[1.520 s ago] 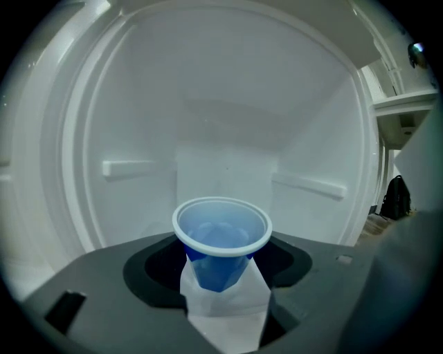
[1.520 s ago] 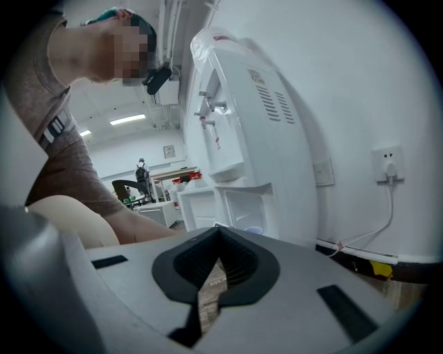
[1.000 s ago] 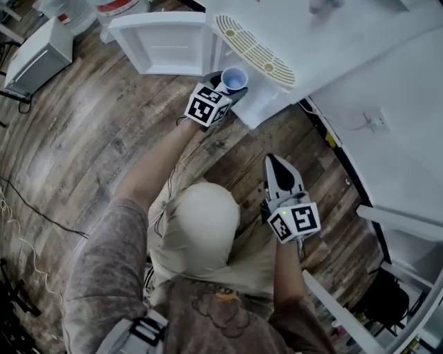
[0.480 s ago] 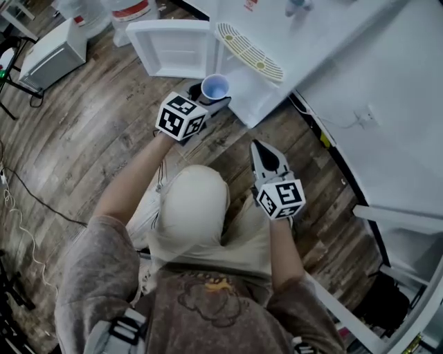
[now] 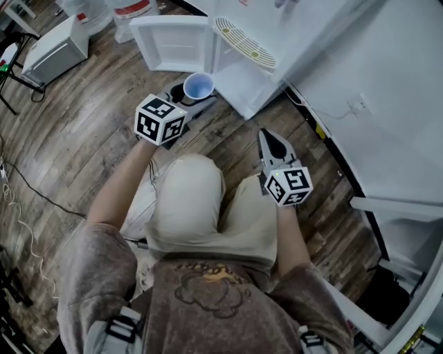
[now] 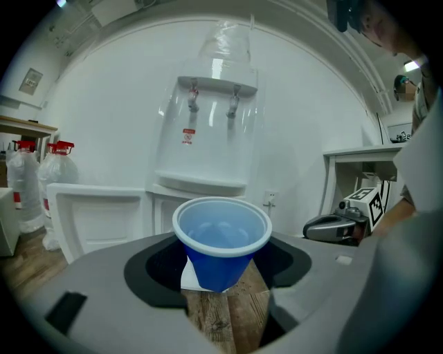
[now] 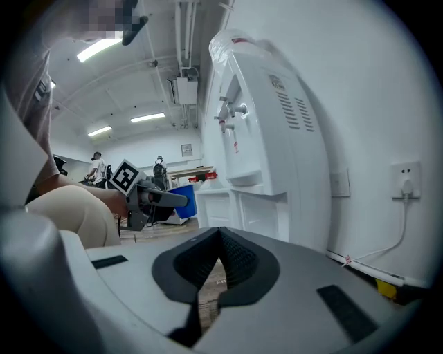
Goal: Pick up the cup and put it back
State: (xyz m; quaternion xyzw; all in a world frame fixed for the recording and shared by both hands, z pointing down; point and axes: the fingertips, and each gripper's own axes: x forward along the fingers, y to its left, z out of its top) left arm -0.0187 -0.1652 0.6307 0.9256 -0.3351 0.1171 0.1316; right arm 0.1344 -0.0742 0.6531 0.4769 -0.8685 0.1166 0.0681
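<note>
My left gripper (image 5: 190,95) is shut on a blue cup (image 5: 198,86) with a white rim, held upright over the wooden floor in front of the white water dispenser (image 5: 249,48). In the left gripper view the cup (image 6: 221,238) sits between the two grey jaws, its inside looks empty, and the dispenser (image 6: 211,131) stands behind it. My right gripper (image 5: 271,143) hovers to the right of the person's knee, shut with nothing in it; its ridged pads meet at the tip (image 7: 220,236). The right gripper view shows the left gripper (image 7: 156,197) with the cup (image 7: 183,200).
The dispenser's lower cabinet door (image 5: 169,41) stands open toward the left. Water bottles (image 5: 131,8) and a white box (image 5: 55,52) sit on the floor at the upper left. A wall socket (image 5: 356,107) with a cable is on the right wall. Cables (image 5: 28,200) trail across the floor.
The left gripper has carried the cup away from the dispenser's front corner, leftward in the head view and upward. The right gripper has stayed about where it was.
</note>
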